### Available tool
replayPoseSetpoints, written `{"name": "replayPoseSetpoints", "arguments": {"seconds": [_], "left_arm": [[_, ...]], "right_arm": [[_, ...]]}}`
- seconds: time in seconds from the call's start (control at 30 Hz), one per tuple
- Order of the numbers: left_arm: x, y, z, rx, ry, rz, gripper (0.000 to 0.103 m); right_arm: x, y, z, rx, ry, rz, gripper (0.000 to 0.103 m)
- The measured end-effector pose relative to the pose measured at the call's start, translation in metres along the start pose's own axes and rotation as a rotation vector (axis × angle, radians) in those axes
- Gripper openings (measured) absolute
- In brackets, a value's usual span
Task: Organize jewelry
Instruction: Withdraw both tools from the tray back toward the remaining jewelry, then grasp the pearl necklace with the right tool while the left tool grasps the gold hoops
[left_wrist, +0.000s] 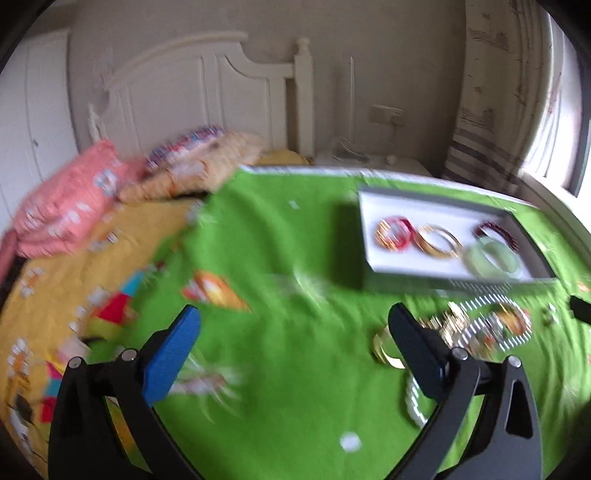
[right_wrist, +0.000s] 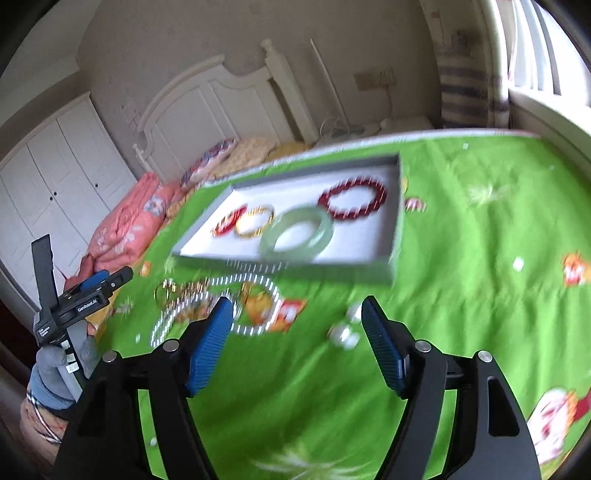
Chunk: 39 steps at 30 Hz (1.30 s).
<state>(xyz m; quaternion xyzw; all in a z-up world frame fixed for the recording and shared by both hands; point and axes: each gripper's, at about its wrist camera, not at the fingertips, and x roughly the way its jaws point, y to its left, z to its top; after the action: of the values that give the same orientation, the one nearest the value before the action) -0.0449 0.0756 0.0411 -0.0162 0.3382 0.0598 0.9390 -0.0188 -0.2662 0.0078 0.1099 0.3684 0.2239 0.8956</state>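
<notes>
A grey tray (right_wrist: 395, 236) with a white lining lies on the green cloth; it also shows in the left wrist view (left_wrist: 369, 236). In it lie a red-gold bangle (right_wrist: 227, 221), a gold bangle (right_wrist: 255, 221), a pale green jade bangle (right_wrist: 295, 236) and a dark red bead bracelet (right_wrist: 354, 199). In front of the tray lies a loose pile of jewelry (right_wrist: 207, 306) with a pearl necklace (right_wrist: 258, 325) and gold rings, seen also in the left wrist view (left_wrist: 480, 328). Small silver pieces (right_wrist: 345, 332) lie apart. My right gripper (right_wrist: 297, 325) is open and empty above the cloth. My left gripper (left_wrist: 295, 332) is open and empty, left of the pile.
The green cloth (right_wrist: 480, 229) covers a bed with a yellow patterned sheet (left_wrist: 55, 295). Pink and patterned pillows (left_wrist: 74, 195) lie at the white headboard (left_wrist: 192, 92). A window and curtain (left_wrist: 517, 110) are on the right. My left gripper also shows in the right wrist view (right_wrist: 74, 306).
</notes>
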Motion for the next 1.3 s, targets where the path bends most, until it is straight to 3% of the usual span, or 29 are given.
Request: {"name": "replayPoseSetpoints", "arguments": {"seconds": [0.13, 0.43, 0.83, 1.13, 1.3], "left_arm": [[0.011, 0.001, -0.015, -0.019, 0.08, -0.04, 0.101], [0.019, 0.013, -0.019, -0.086, 0.103, -0.121, 0.101], [0.02, 0.017, -0.016, -0.106, 0.105, -0.169, 0.101], [0.019, 0.019, -0.017, -0.116, 0.098, -0.198, 0.101], [0.019, 0.019, -0.017, -0.115, 0.098, -0.206, 0.101]], "right_arm": [[0.004, 0.019, -0.006, -0.06, 0.026, -0.034, 0.078], [0.018, 0.041, -0.015, -0.181, 0.068, -0.094, 0.078], [0.049, 0.051, 0.001, -0.231, 0.169, -0.073, 0.076], [0.061, 0.054, 0.003, -0.251, 0.202, -0.024, 0.07], [0.064, 0.052, 0.008, -0.245, 0.2, -0.047, 0.063]]}}
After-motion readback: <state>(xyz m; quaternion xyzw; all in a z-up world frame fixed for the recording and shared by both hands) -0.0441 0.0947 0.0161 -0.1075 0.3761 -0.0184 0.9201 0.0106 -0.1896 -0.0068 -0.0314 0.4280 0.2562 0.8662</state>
